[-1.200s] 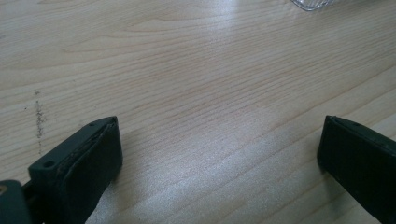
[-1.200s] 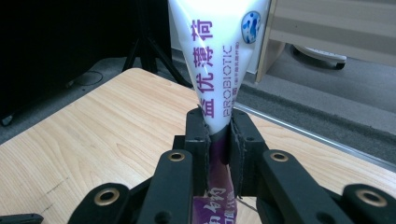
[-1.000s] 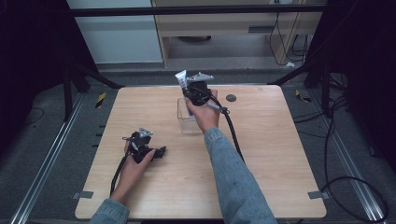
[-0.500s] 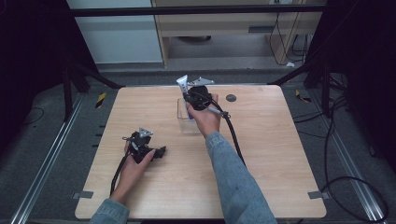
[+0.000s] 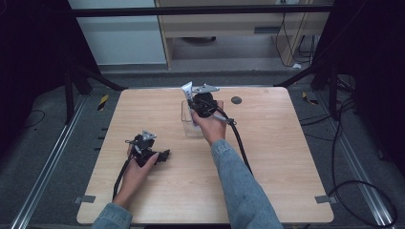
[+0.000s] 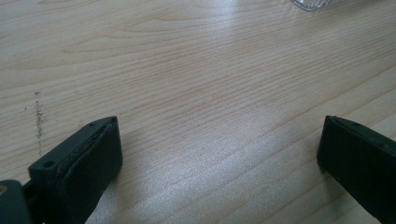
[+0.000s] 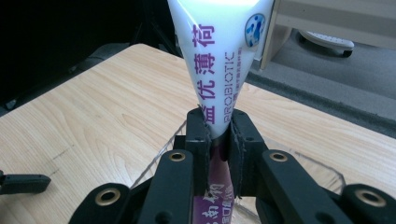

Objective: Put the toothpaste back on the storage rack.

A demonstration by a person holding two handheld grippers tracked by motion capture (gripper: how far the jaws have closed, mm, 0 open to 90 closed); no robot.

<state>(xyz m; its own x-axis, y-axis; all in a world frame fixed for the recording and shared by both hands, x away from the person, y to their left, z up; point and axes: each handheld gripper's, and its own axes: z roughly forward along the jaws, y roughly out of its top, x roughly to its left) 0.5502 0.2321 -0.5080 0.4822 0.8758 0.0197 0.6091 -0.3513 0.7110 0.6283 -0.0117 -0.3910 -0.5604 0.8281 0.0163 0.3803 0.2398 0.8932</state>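
Now the right gripper (image 7: 218, 135) is pinching the white tube (image 7: 215, 56) tight and has barely moved above the clear box (image 5: 191, 119), so the tube looks ready to go in or come out, while the left gripper (image 6: 219, 154) rests spread wide, well apart from the box.

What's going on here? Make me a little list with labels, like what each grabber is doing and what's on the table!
right gripper: shut on the white tube, held upright above the clear box
white tube: purple writing, flat end up
clear box: on the table, under the right gripper
left gripper: open, holding nothing, low over bare wood
table: light wood
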